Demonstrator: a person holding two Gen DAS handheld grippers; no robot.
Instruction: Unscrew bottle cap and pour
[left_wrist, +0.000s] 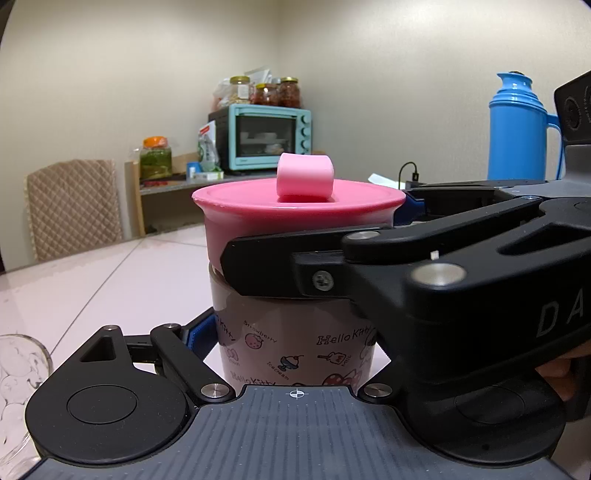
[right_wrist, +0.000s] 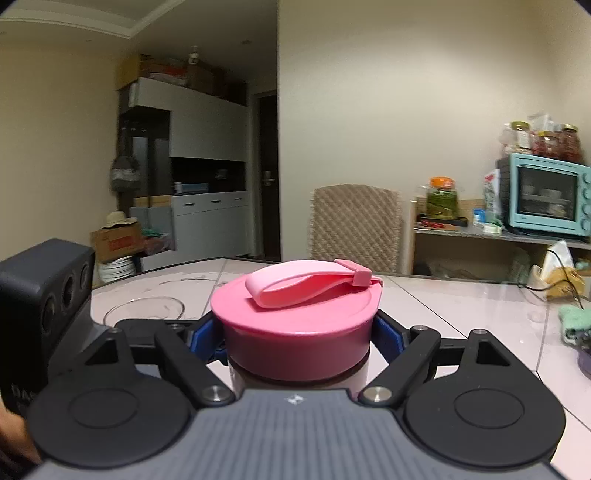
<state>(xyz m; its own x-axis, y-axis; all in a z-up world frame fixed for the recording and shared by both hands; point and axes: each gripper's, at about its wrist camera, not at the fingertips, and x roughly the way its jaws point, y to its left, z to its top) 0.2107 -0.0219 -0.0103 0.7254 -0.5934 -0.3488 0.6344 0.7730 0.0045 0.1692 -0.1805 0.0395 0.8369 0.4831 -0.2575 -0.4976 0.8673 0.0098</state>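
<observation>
A Hello Kitty bottle (left_wrist: 291, 350) with a brown and pink printed body stands upright on the table. Its wide pink cap (left_wrist: 295, 210) has a pink strap handle on top. My left gripper (left_wrist: 291, 343) is shut on the bottle's body, low down. My right gripper (right_wrist: 299, 339) is shut on the pink cap (right_wrist: 295, 325), its blue pads pressed against both sides. In the left wrist view the right gripper's black fingers (left_wrist: 280, 266) cross in front of the cap's lower edge.
A clear glass (left_wrist: 18, 387) stands at the left, also seen in the right wrist view (right_wrist: 144, 310). A blue thermos (left_wrist: 521, 129) stands at the back right. A green cloth (right_wrist: 574, 321) lies at the right. Chair and shelf with oven lie beyond the table.
</observation>
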